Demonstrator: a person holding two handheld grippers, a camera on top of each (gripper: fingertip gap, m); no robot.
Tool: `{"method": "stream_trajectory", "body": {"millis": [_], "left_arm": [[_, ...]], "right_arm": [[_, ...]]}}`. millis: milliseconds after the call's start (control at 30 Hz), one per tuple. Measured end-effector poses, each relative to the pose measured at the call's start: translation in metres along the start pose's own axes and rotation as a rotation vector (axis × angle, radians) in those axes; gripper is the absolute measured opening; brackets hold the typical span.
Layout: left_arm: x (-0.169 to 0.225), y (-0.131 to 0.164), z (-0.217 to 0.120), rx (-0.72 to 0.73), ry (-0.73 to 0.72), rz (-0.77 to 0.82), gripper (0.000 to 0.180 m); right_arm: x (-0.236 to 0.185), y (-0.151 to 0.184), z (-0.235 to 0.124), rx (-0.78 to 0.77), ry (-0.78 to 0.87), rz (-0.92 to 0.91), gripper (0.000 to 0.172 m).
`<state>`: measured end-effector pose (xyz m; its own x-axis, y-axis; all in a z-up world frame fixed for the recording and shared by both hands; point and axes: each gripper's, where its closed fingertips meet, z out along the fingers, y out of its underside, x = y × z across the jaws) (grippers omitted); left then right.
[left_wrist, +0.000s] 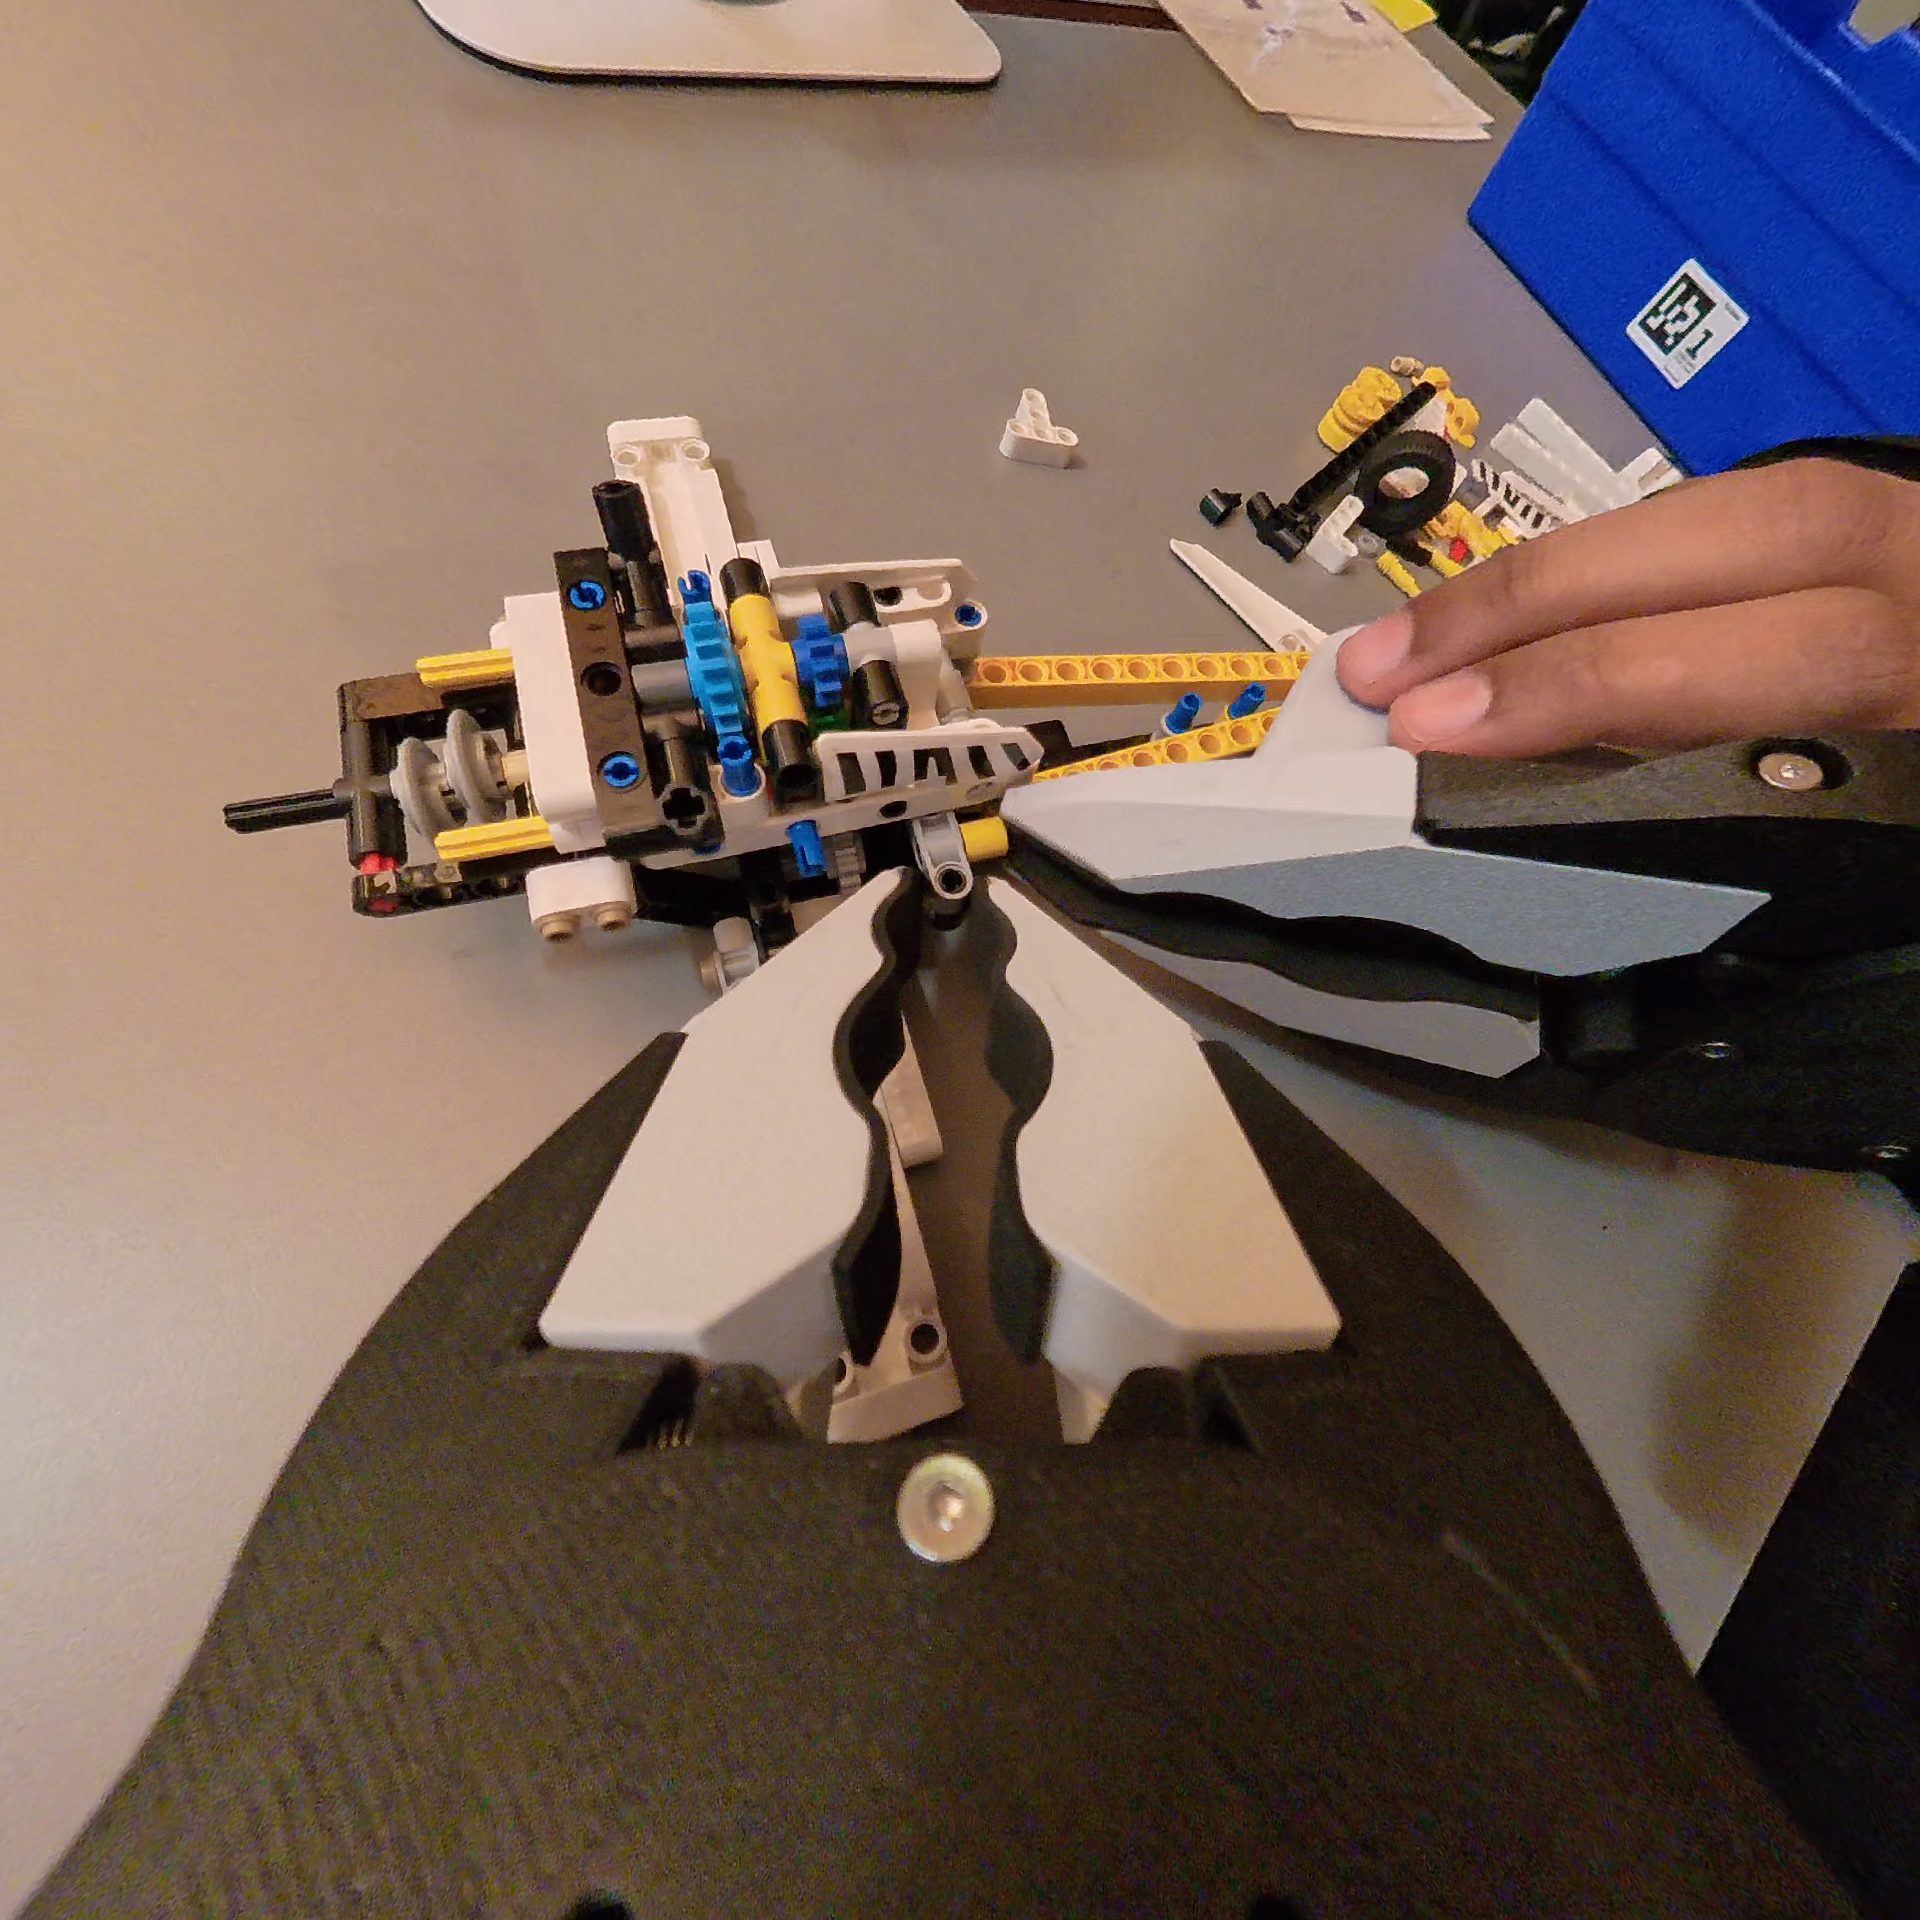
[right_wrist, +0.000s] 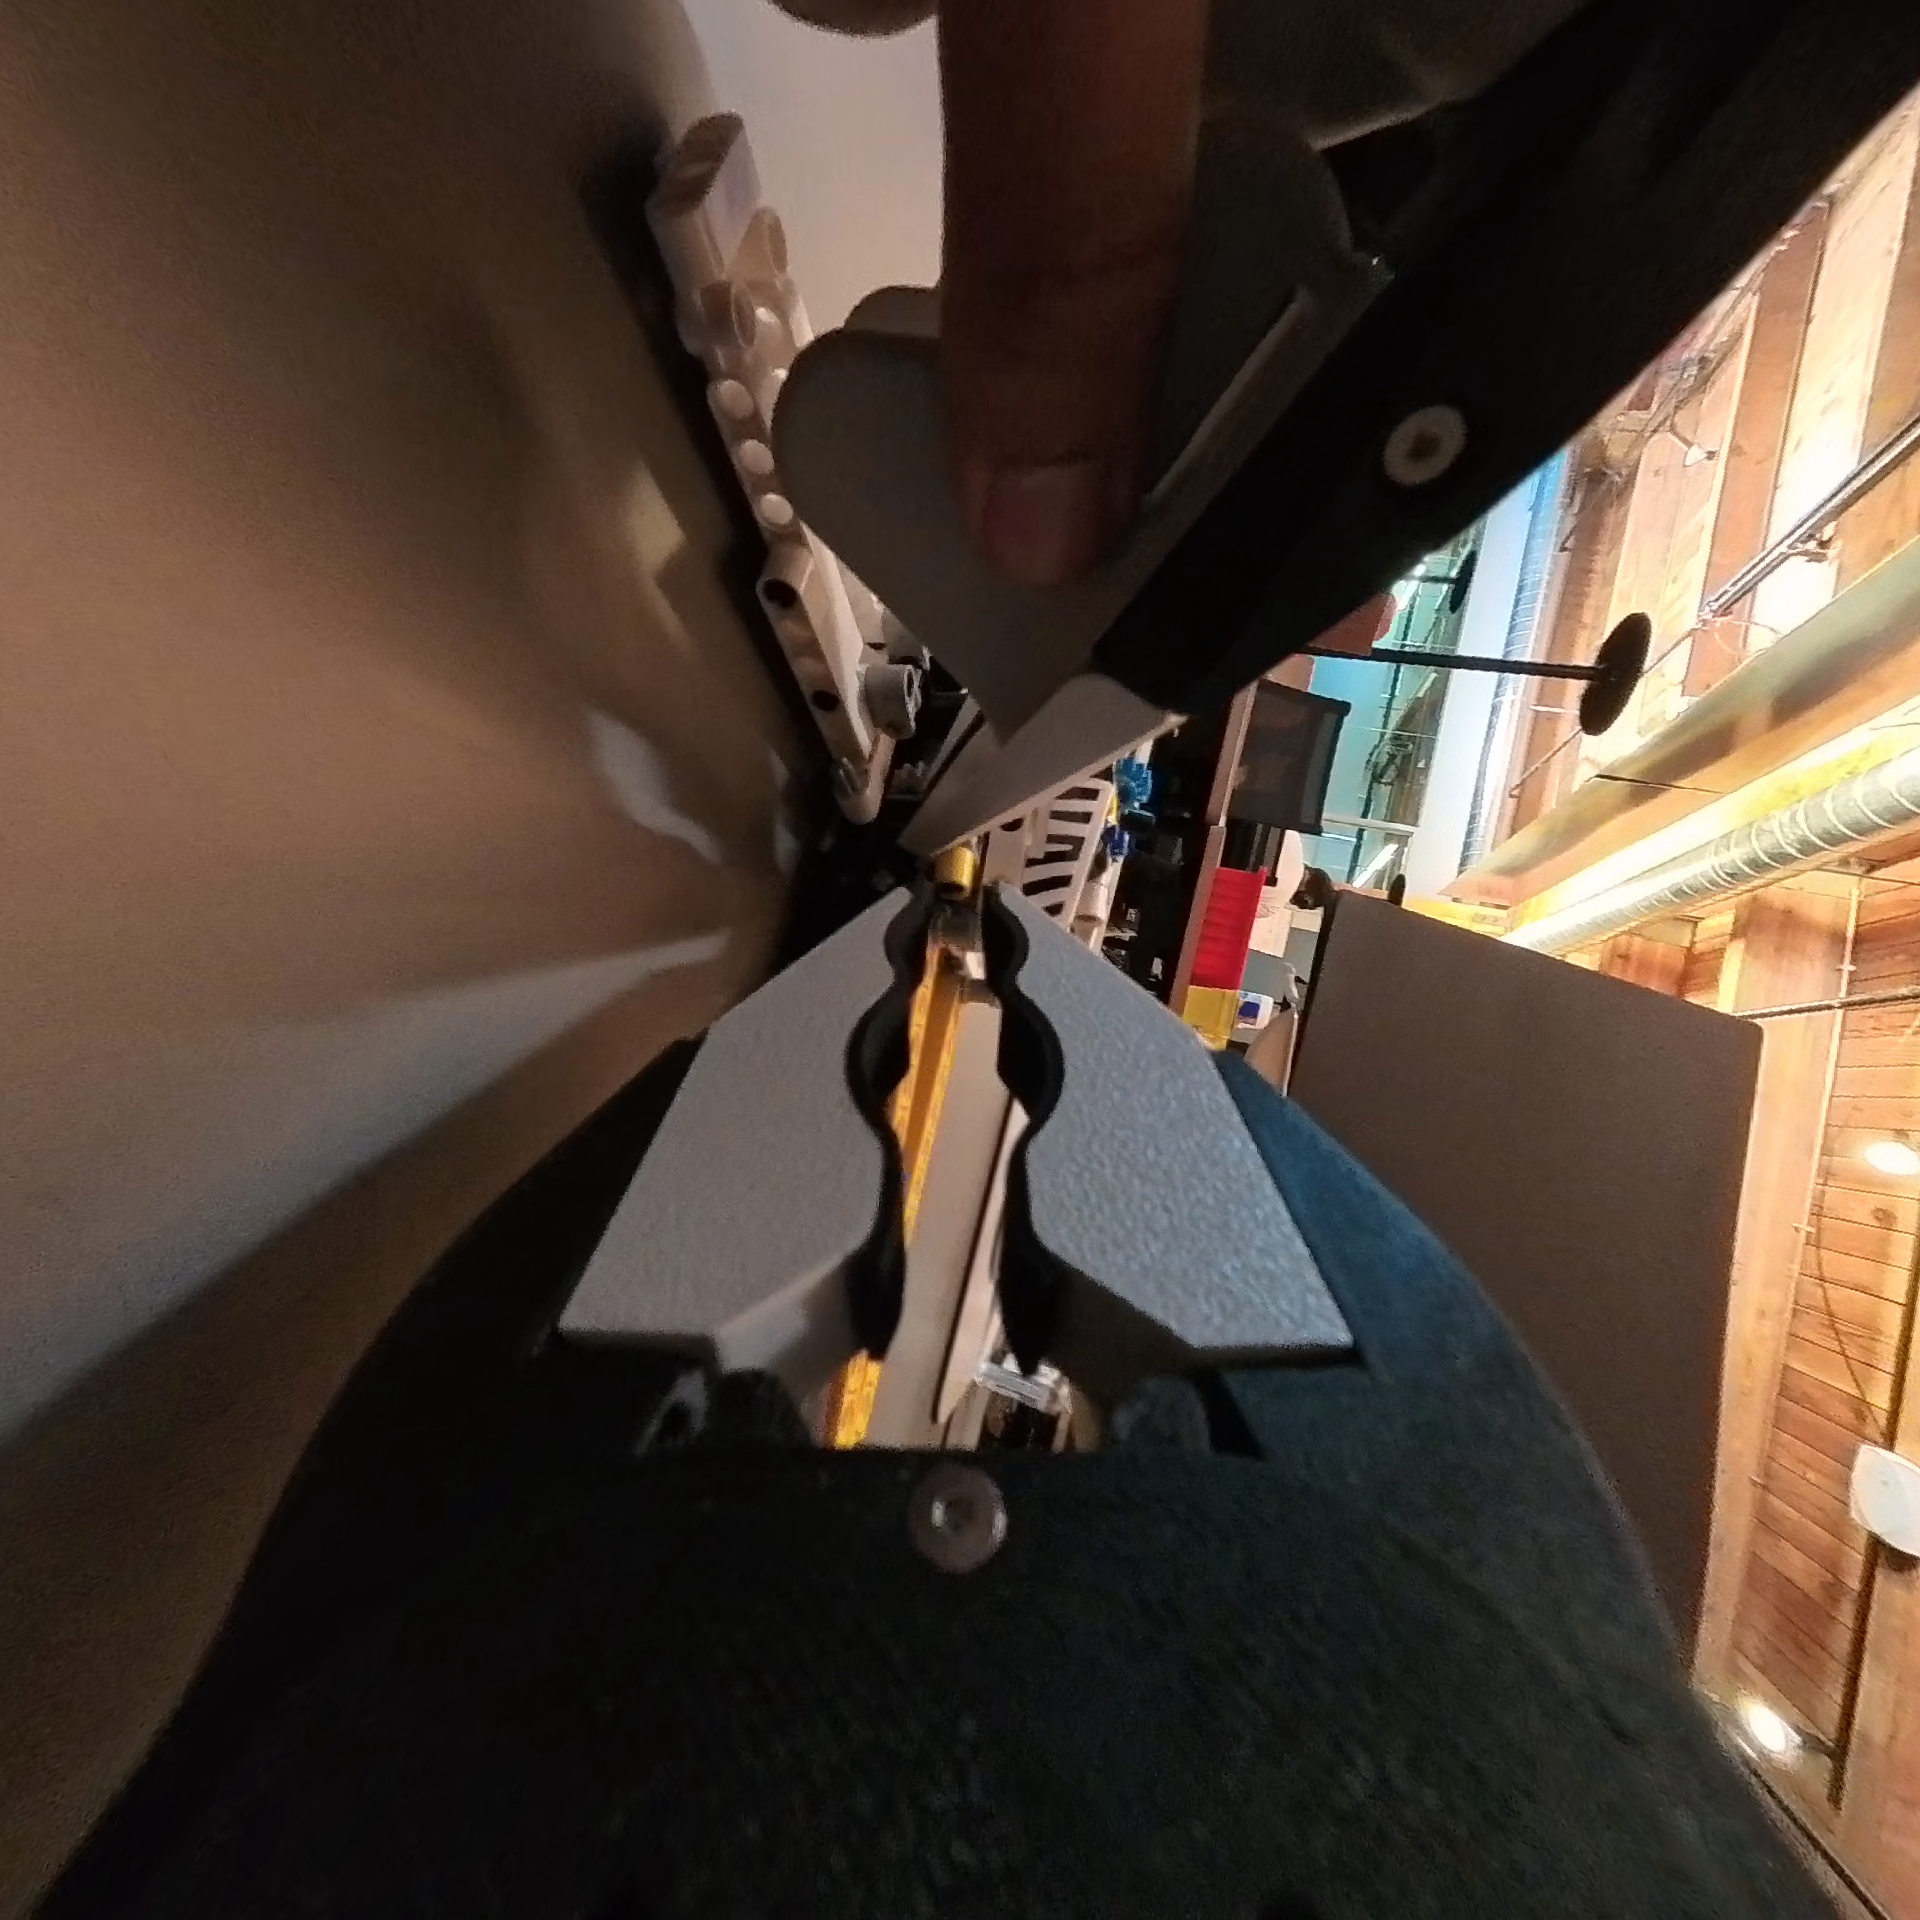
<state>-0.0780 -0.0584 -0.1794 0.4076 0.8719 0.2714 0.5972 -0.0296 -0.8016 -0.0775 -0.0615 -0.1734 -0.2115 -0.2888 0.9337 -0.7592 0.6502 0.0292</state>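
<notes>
A brick model (left_wrist: 665, 717) of white, black, yellow and blue parts lies on the grey table (left_wrist: 260, 416). My left gripper (left_wrist: 951, 888) reaches it from the near side, and its tips are shut on a small grey connector (left_wrist: 948, 868) on the model's near edge. My right gripper (left_wrist: 1023, 847) comes in from the right, turned on its side, with a person's hand (left_wrist: 1621, 623) on it. In the right wrist view my right gripper (right_wrist: 951, 909) is shut on the piece that ends in a yellow pin (right_wrist: 956, 868). The pin also shows in the left wrist view (left_wrist: 982, 836). Two yellow beams (left_wrist: 1132, 670) run from the model toward the right gripper.
A blue bin (left_wrist: 1714, 208) stands at the back right, with a pile of loose parts (left_wrist: 1403, 488) in front of it. A small white piece (left_wrist: 1036, 426) and a white blade (left_wrist: 1247, 603) lie apart. A paper booklet (left_wrist: 1351, 83) and a white base (left_wrist: 727, 42) sit at the far edge. Less than 4 cm separates the two grippers' tips. The white blade (left_wrist: 1247, 603) is about equally far from each gripper, around 15 centimeters.
</notes>
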Motion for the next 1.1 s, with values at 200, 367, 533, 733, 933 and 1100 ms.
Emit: {"method": "stream_trajectory", "body": {"millis": [200, 367, 533, 733, 933, 1100], "left_arm": [[0.0, 0.0, 0.0, 0.0, -0.005, 0.003, 0.004], [0.0, 0.0, 0.0, -0.002, -0.005, 0.007, 0.004], [0.0, -0.001, 0.0, 0.004, 0.003, 0.004, 0.003], [0.0, -0.001, 0.0, 0.005, -0.014, 0.012, 0.003], [-0.009, -0.002, 0.0, 0.003, -0.131, 0.044, 0.003], [-0.012, -0.006, -0.006, 0.046, -0.067, -0.015, 0.004]], "right_arm": [[-0.003, -0.001, 0.004, -0.009, -0.021, -0.014, 0.009], [-0.003, -0.003, 0.006, -0.018, -0.035, -0.02, 0.009], [-0.001, -0.002, 0.004, -0.032, -0.06, 0.059, 0.005], [-0.001, -0.001, 0.001, -0.068, -0.042, 0.093, 0.005], [0.002, -0.005, -0.013, -0.057, -0.036, 0.193, 0.0], [-0.005, 0.001, -0.03, -0.08, -0.064, 0.299, 0.0]]}}
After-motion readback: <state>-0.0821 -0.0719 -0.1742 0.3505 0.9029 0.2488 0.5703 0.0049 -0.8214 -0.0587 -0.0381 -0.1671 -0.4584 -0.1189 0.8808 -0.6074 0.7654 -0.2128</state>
